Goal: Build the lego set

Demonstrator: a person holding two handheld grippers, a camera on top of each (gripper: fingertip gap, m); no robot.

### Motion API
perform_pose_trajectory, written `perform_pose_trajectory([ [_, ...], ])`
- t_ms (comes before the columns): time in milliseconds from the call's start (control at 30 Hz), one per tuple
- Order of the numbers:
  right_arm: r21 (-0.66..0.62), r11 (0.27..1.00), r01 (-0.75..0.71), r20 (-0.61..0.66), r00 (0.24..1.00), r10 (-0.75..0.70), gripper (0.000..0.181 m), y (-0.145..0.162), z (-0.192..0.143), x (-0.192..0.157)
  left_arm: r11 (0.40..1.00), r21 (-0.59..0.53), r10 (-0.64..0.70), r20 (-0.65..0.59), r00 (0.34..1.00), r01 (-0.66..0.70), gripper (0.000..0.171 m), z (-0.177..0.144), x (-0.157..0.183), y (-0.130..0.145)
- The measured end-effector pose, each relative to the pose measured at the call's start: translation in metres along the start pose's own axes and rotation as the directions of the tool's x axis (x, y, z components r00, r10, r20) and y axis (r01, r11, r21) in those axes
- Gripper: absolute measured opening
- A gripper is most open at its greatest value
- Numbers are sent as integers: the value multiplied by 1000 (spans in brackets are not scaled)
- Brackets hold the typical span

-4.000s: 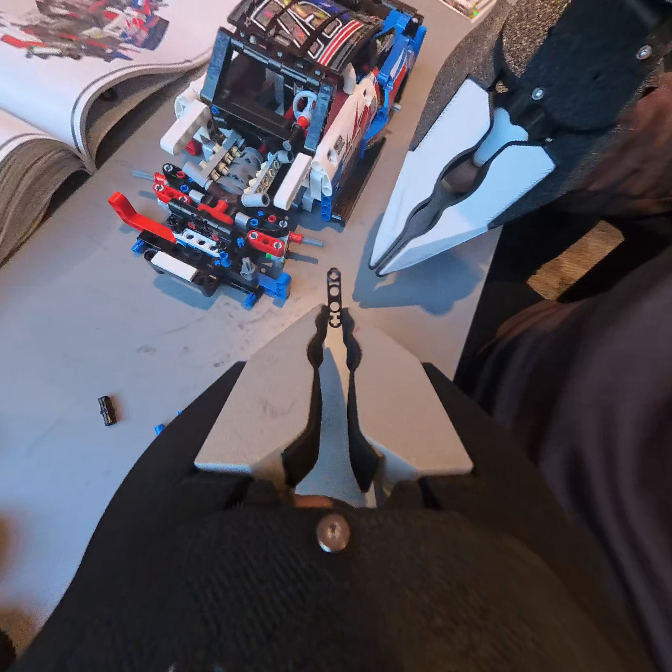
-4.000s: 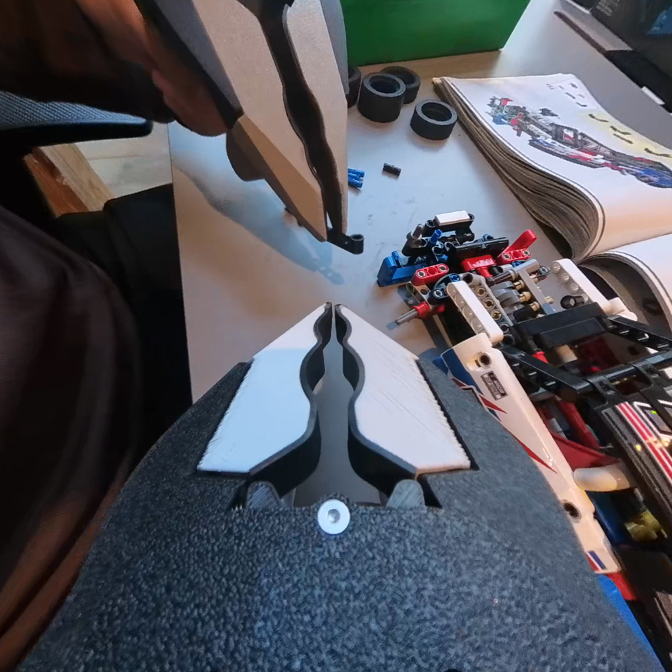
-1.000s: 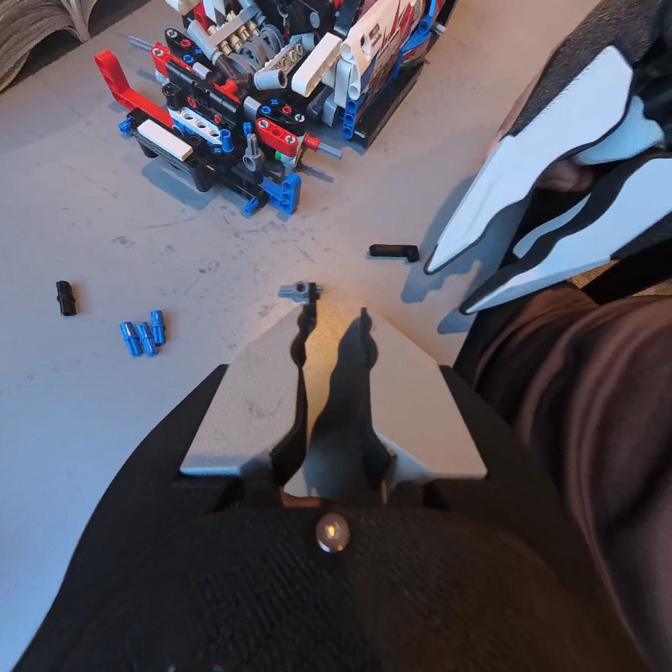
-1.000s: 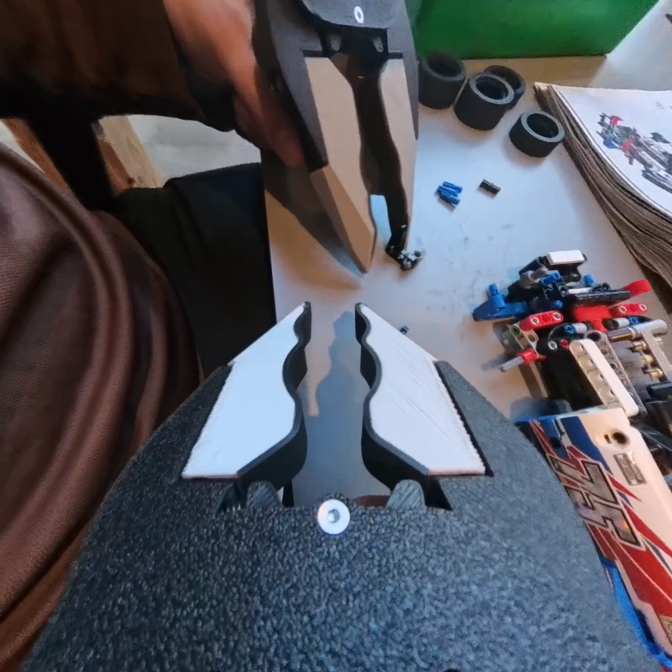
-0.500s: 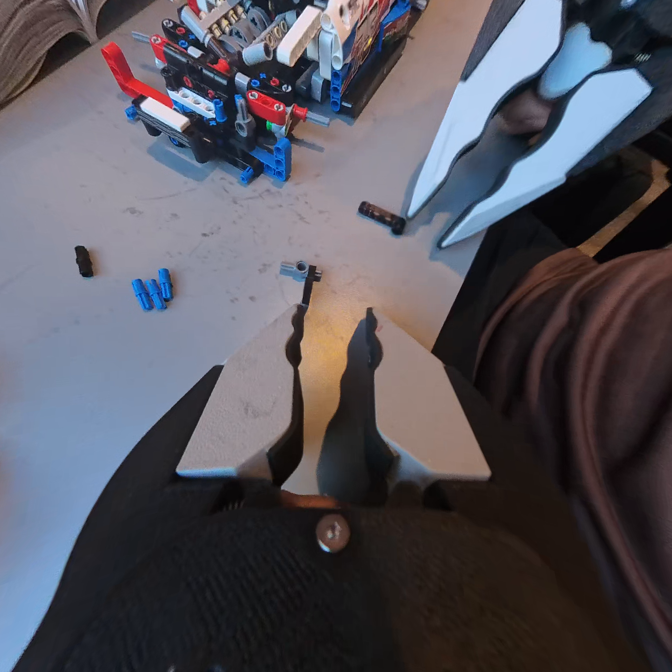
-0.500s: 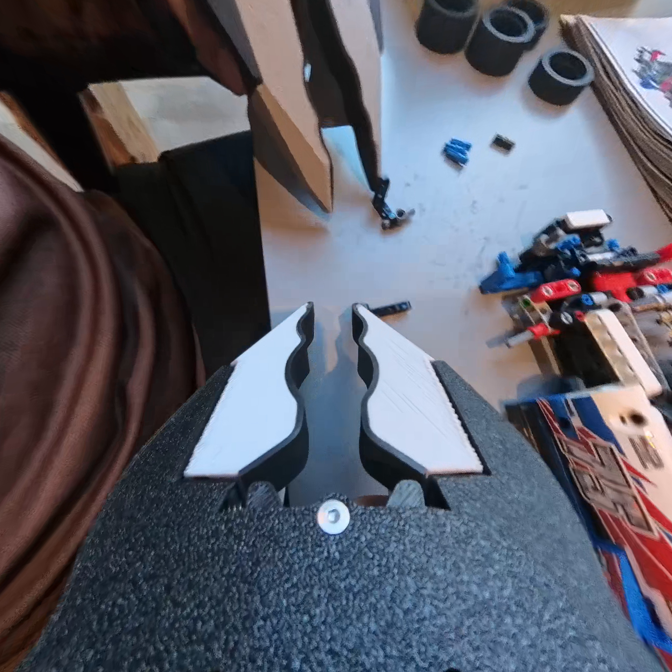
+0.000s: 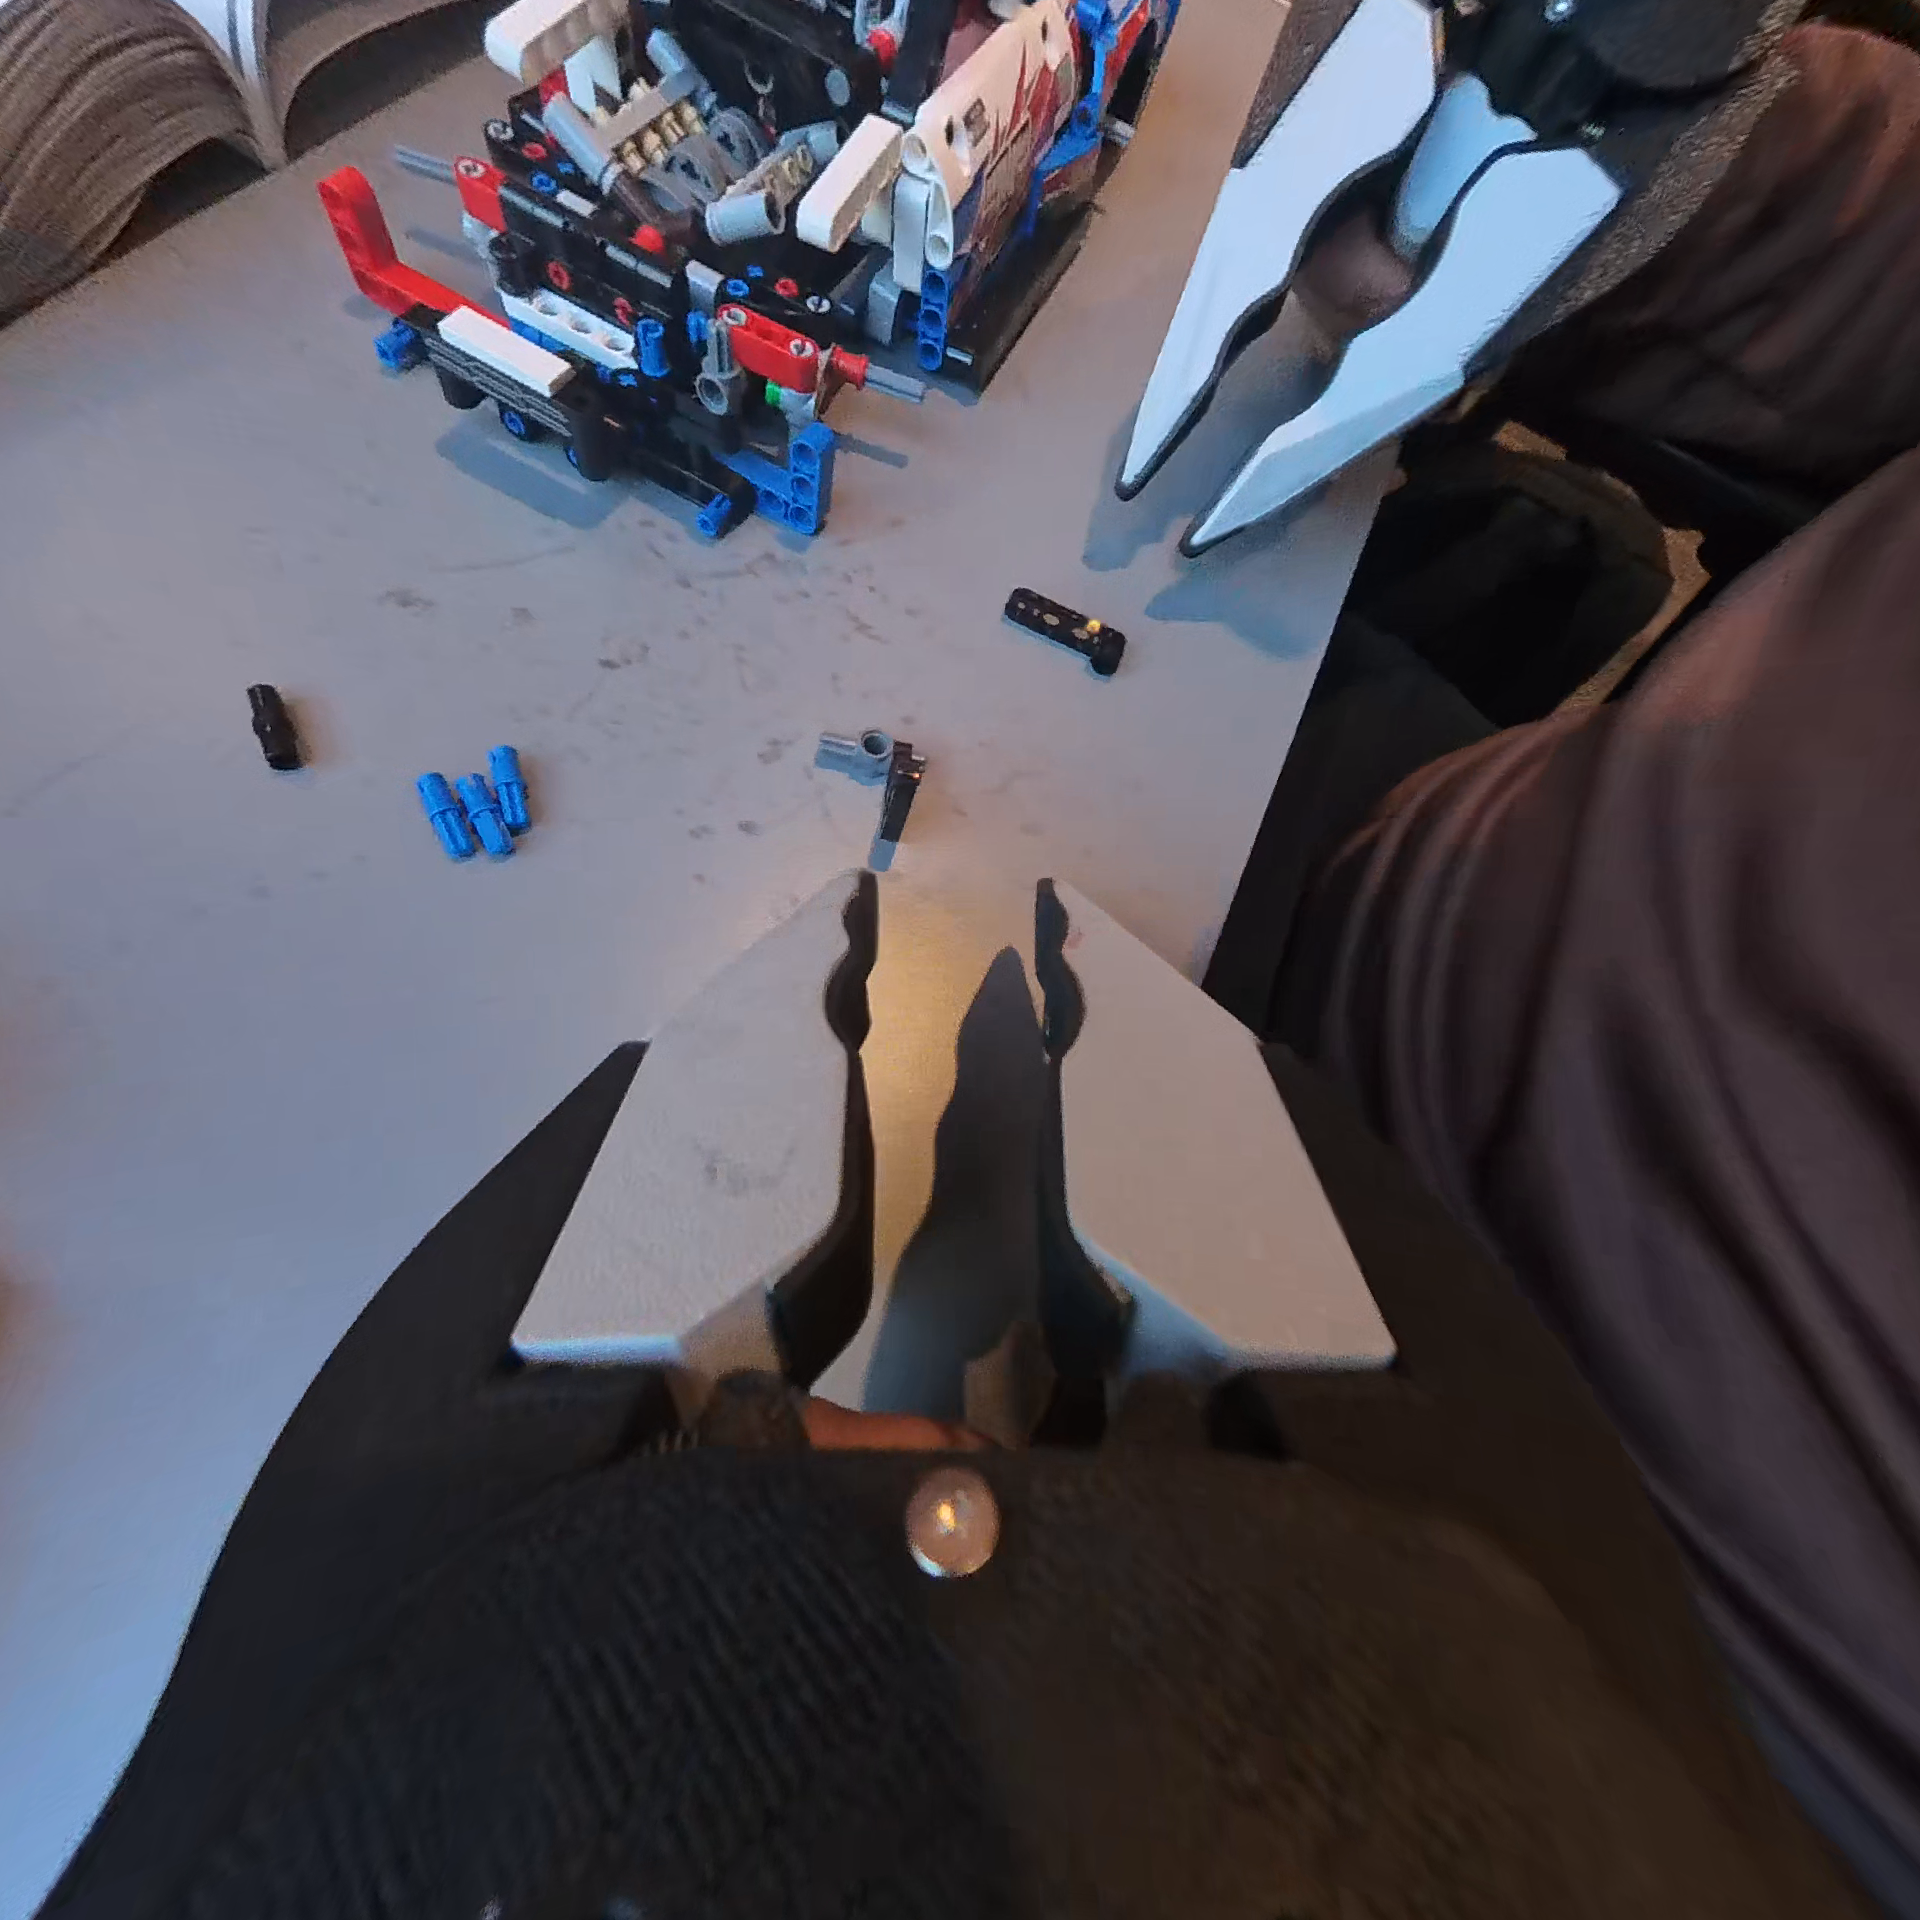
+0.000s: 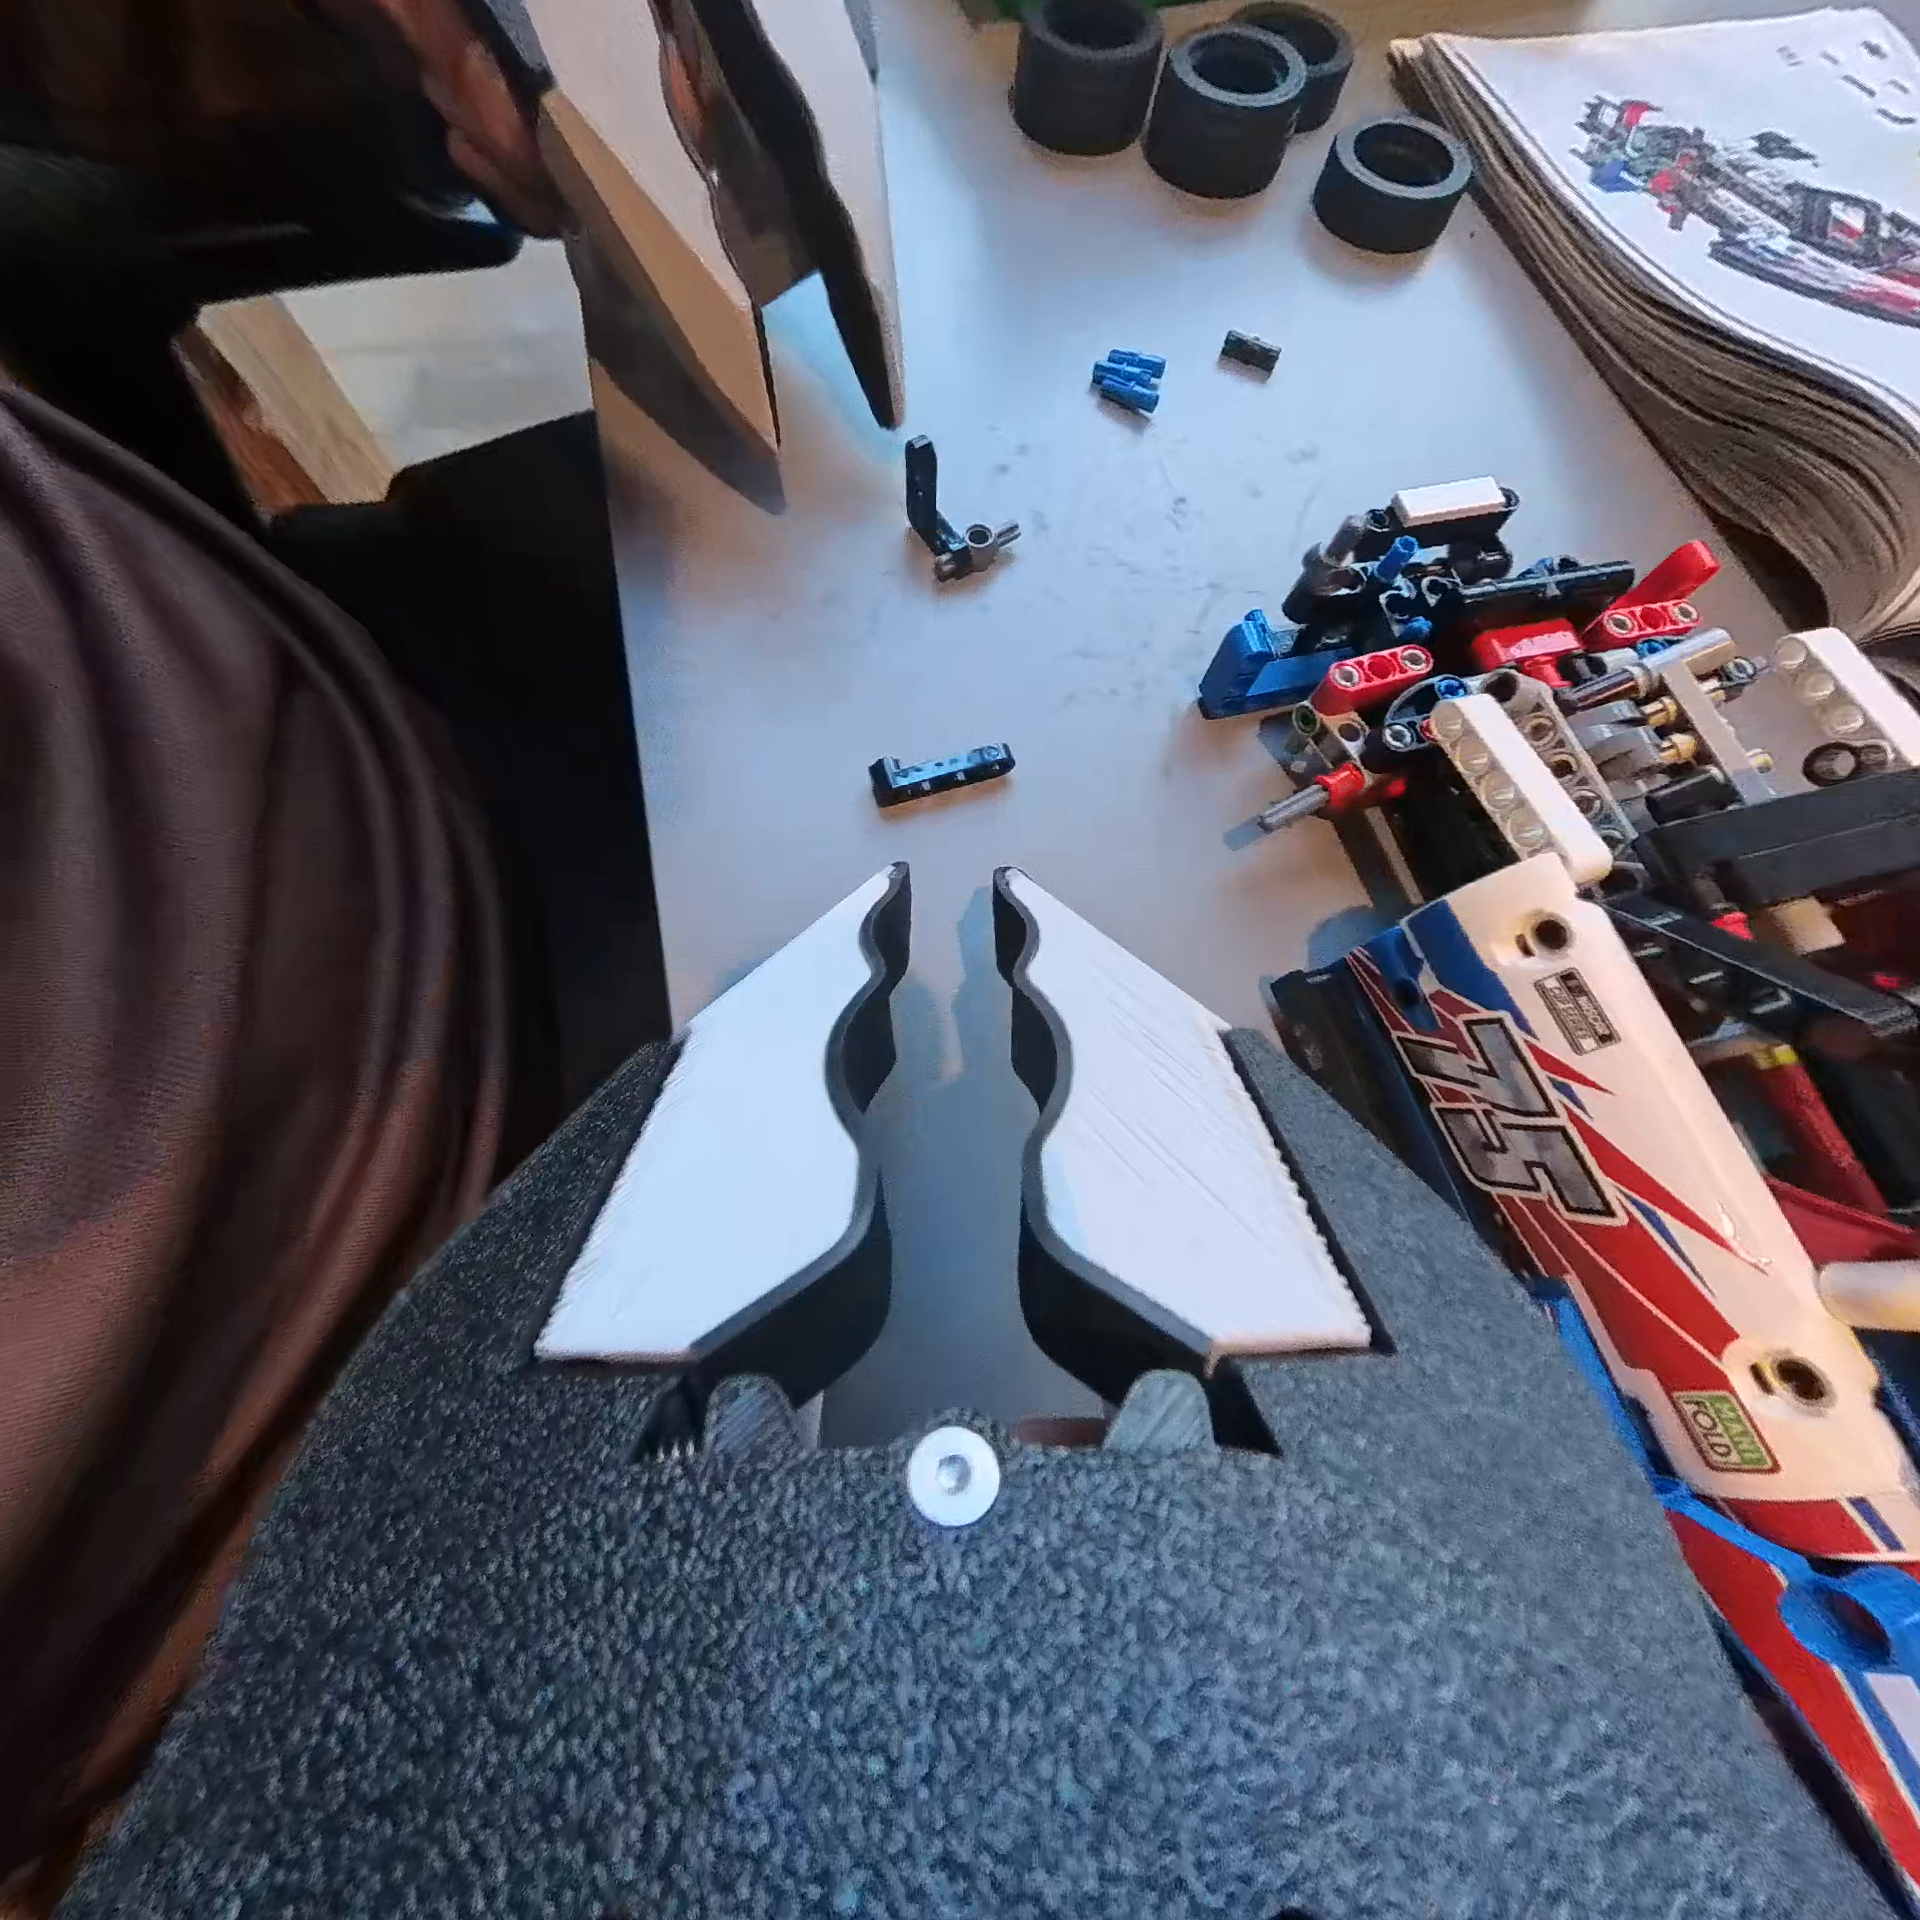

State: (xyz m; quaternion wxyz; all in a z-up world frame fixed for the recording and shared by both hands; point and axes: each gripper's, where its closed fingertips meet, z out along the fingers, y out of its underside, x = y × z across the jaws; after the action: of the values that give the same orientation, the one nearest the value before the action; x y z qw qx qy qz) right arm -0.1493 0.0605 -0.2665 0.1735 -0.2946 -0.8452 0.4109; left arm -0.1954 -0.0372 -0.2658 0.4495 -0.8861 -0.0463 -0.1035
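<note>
The car [image 8: 1621,1060], half built in white, red, blue and black, lies on the grey table [image 7: 312,1039] beside the open booklet [image 8: 1704,229]. Three black tyres [image 8: 1226,104] stand at the far side. Near the edge lie a black beam [image 8: 940,774] and a small black-grey assembly [image 7: 883,769]; farther off, blue pins [image 7: 478,802]. Left gripper [image 7: 951,894] and right gripper [image 8: 951,883] are both released, holding nothing.

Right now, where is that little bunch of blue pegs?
In the left wrist view the blue pegs lie loose on the grey table, left of centre, between a single black peg farther left and a small grey-and-black piece to their right.
</note>
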Motion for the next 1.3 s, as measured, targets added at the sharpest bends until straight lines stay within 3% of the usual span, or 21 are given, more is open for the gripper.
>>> perform_pose_trajectory([
  [167,-12,1000,24,6,1000,-24,14,6,-3,4,995,90,-36,-26,999,38,23,-6,0,-10],
  [467,5,998,-60,95,994,59,15,6,-7,13,975,138,-169,-51,984,174,23,-10,-11,-18],
  [667,-12,1000,-22,127,992,24,13,6,-2,10,970,146,-190,-44,981,195,23,-10,-15,-19],
  [1300,-39,999,-2,154,988,8,16,6,5,9,966,230,-122,-4,992,120,23,-19,-12,-26],
])
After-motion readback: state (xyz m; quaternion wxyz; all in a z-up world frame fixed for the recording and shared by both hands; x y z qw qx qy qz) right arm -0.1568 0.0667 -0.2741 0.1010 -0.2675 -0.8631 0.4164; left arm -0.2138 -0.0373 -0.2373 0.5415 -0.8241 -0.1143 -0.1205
